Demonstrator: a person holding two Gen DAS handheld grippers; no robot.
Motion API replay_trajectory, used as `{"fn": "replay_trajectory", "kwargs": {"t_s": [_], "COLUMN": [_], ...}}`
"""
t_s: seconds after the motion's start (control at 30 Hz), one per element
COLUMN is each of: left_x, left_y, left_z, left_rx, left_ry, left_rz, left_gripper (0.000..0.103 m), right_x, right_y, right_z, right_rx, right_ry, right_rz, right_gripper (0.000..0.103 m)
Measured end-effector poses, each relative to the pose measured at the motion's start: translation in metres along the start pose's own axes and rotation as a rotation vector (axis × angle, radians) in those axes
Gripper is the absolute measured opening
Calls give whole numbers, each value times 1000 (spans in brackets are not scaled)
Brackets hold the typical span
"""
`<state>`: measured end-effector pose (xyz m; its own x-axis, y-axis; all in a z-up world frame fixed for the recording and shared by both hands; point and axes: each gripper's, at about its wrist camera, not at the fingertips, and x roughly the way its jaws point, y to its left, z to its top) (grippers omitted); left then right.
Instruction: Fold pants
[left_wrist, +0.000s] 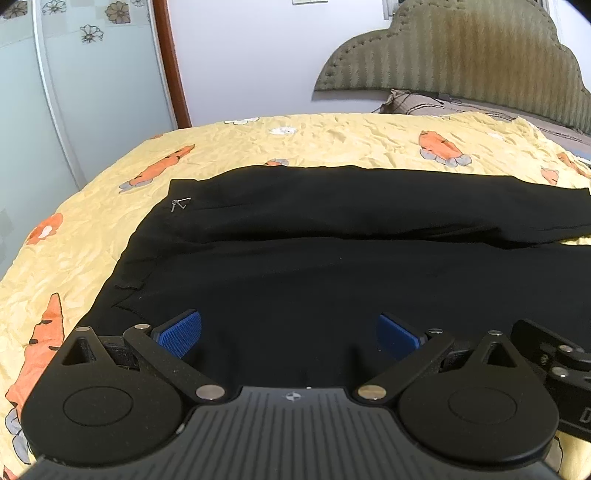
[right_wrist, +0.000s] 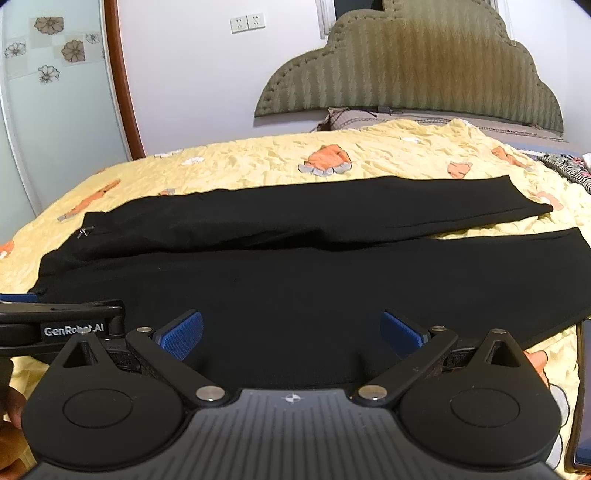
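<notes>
Lying flat across the yellow carrot-print bedspread (right_wrist: 369, 162), the black pants (right_wrist: 295, 273) run their long axis left to right, waistband at the bed's left edge and the two leg hems (right_wrist: 546, 254) out toward the right side, well short of the headboard (right_wrist: 410, 70). One leg sits farther up the bed, the other nearer the foot edge, and the two part slightly at the hems, with a sliver of yellow showing between them. A small metal zipper pull (left_wrist: 180, 204) glints near the waist corner in the left view. Both tools hover just above the near leg, looking straight across it toward the headboard. The left gripper (left_wrist: 290, 332) has its blue pads spread wide with nothing between them, and it sits over the waist end, so it is the nearer one to that corner. The right gripper (right_wrist: 291, 332) is likewise spread wide and empty, and sits further along toward the hems; the left tool's body shows at its left edge. My read: nothing is folded yet, and the coming move depends on taking the near edge of the near leg at both ends and carrying it away, over the far leg. No containers appear anywhere; a patterned cloth (right_wrist: 565, 166) lies at the bed's far right edge, contents none.
</notes>
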<state>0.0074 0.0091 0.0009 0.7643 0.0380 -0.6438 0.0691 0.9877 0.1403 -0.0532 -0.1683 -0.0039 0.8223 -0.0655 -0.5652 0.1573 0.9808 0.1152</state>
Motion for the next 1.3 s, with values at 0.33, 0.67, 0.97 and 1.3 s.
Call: {"fn": "replay_trajectory", "kwargs": {"t_s": [0.33, 0.67, 0.97, 1.3], "left_x": [7, 8, 10, 12], "left_y": [0, -1, 4, -1], "left_z": [-2, -2, -1, -1], "left_rx": [13, 12, -13, -7], "left_ry": [8, 8, 17, 20], "left_rz": [7, -13, -4, -19], "left_gripper": [102, 102, 102, 102], "right_x": [3, 8, 6, 10], "right_y": [1, 0, -1, -12], "right_z": [-4, -4, -4, 0], "right_rx": [-38, -42, -53, -7], "right_ry": [-9, 1, -38, -22], "right_rz": [-9, -39, -36, -2], "right_gripper": [103, 103, 103, 103]}}
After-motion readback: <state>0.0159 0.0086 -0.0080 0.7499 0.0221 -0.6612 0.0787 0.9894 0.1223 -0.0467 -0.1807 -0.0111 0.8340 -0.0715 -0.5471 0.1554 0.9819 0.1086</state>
